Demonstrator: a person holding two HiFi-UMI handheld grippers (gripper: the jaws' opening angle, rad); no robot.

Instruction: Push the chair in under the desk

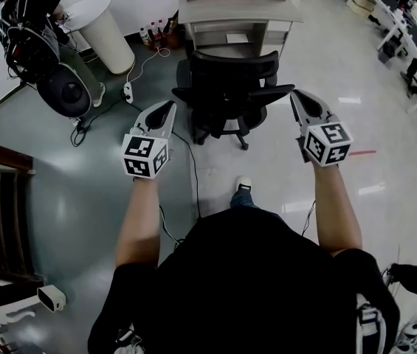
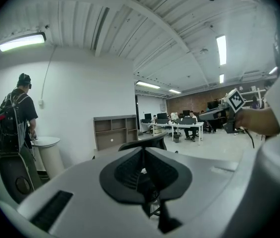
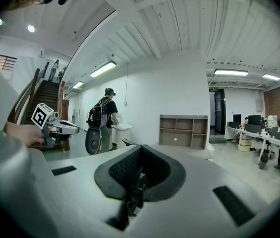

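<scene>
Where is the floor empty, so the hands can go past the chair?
Right of the chair, toward the white desks, the floor is bare. The left side is crowded: a cable, a power strip, bottles and a round table.

Chair (image 1: 230, 94) before desk (image 1: 239, 9) — grippers flanking.
</scene>
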